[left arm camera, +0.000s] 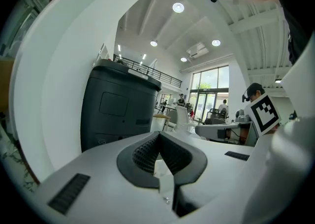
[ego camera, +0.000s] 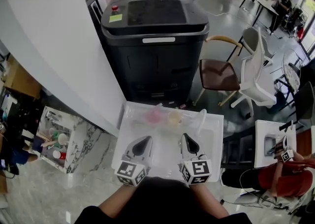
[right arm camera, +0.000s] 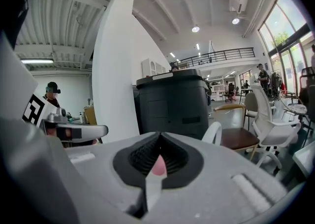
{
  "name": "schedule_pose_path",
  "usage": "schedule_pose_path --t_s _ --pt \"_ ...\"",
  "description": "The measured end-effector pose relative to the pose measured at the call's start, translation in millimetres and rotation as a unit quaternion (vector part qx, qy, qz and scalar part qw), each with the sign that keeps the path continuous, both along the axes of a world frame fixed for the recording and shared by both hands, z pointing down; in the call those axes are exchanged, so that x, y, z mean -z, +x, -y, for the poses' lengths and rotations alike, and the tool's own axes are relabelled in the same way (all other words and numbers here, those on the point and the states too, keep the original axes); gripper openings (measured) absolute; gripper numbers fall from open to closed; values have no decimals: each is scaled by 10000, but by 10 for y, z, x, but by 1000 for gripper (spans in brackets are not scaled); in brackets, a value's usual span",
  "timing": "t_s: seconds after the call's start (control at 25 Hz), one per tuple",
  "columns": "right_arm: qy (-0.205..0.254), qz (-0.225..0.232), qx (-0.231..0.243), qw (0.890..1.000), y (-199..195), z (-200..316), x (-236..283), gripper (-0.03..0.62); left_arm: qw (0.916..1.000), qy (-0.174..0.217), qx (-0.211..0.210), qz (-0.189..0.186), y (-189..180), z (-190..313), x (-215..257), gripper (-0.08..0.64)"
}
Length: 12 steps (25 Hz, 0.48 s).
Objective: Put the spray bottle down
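Note:
A white spray bottle (ego camera: 201,118) stands on the small white table (ego camera: 133,124), right of a pink item (ego camera: 155,115) and a pale yellow item (ego camera: 174,118). Its curved white top (right arm camera: 214,132) shows just past my right jaws in the right gripper view. Both grippers hover over the table's near half, apart from the bottle. My left gripper (ego camera: 143,142) (left arm camera: 158,145) is shut with nothing between its jaws. My right gripper (ego camera: 189,142) (right arm camera: 158,148) is also shut and holds nothing; the pink item shows through the slit beyond its jaws.
A big black machine (ego camera: 152,31) stands right behind the table, with a white curved wall (ego camera: 64,46) to the left. A brown-seated chair (ego camera: 219,73) and a white office chair (ego camera: 256,70) stand to the right. A person in red (ego camera: 285,176) sits at the lower right.

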State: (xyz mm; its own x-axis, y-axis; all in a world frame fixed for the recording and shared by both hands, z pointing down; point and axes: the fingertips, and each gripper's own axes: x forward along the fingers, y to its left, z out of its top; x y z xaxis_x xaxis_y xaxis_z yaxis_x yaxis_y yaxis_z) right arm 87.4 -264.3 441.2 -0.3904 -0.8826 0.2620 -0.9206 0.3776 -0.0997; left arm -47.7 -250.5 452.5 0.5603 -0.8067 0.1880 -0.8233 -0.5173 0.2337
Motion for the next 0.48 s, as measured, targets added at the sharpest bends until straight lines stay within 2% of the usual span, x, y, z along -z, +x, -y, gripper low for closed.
schedule_pose_path --t_s 0.48 --pt "32 6 -36 10000 80 -75 45 -3 9998 -23 -204 12 156 8 3 17"
